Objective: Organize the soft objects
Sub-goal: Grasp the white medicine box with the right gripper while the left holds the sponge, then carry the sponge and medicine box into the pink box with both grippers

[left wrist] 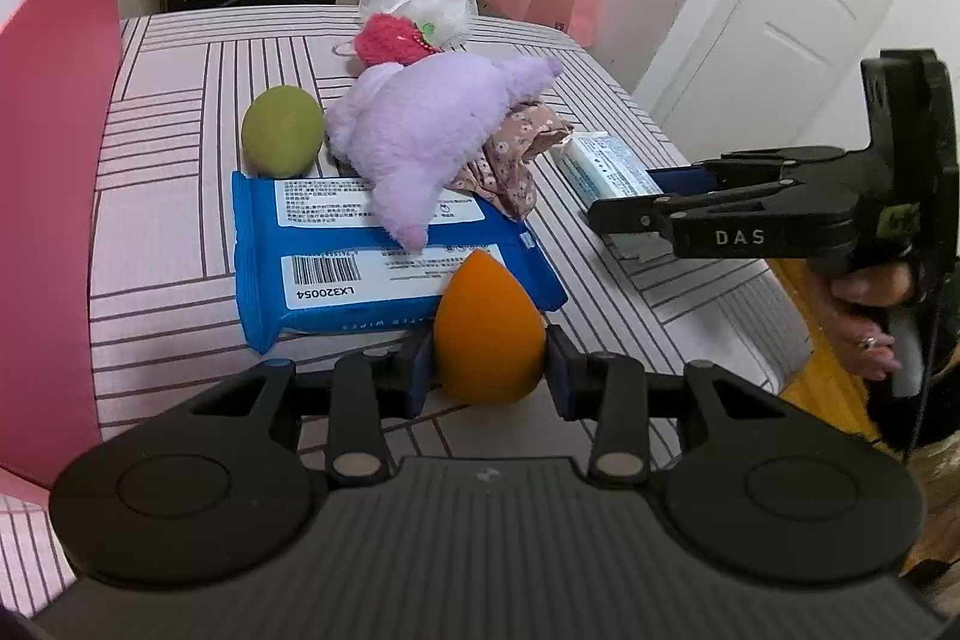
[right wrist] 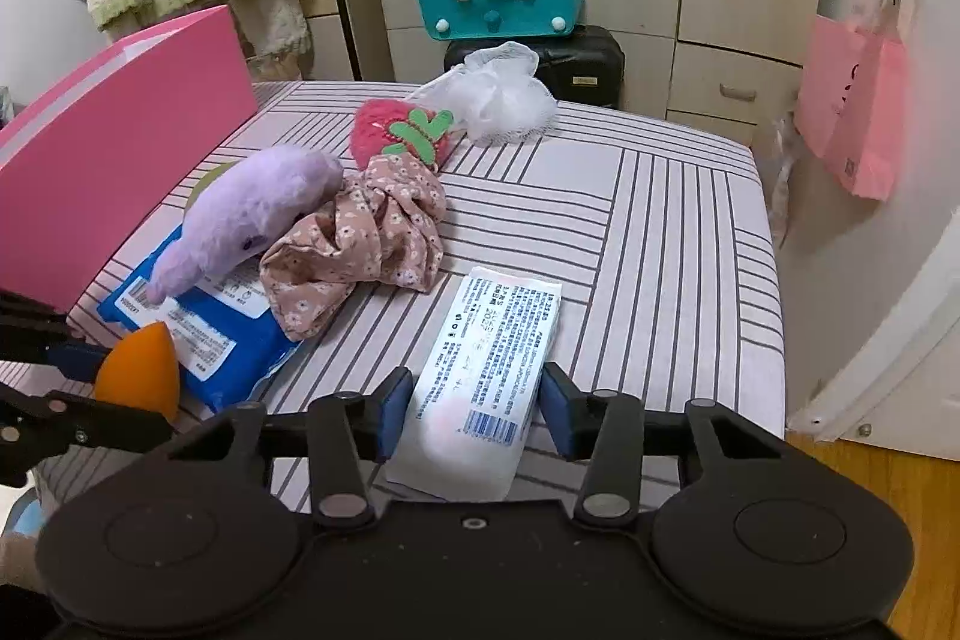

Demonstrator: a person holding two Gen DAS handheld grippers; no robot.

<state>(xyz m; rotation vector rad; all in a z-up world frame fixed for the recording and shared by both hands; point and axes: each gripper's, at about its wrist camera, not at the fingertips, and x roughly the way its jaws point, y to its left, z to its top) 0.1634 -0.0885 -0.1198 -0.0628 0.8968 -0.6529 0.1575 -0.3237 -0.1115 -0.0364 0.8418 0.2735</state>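
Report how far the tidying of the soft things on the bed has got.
Nothing looks put away yet. In hand: the left claw is shut on the orange sponge; the right claw straddles the white pack, pads not clearly pressing. Left on the bed: purple plush, blue wipes pack, green sponge, floral scrunchie, strawberry plush, white mesh puff.

Wipes pack (left wrist: pixel 384 268) lies flat on bed (left wrist: pixel 168 196). Plush toy (left wrist: pixel 420 130) rests partly on wipes pack; egg-shaped sponge (left wrist: pixel 282 130) just left of plush. Floral cloth (right wrist: pixel 360 244) right of plush, touching it. Strawberry plush (right wrist: pixel 390 133) behind cloth; mesh pouf (right wrist: pixel 504 94) behind that. Tissue pack (right wrist: pixel 486 382) right of wipes pack, apart. Box (left wrist: pixel 54 160) at bed's left edge.
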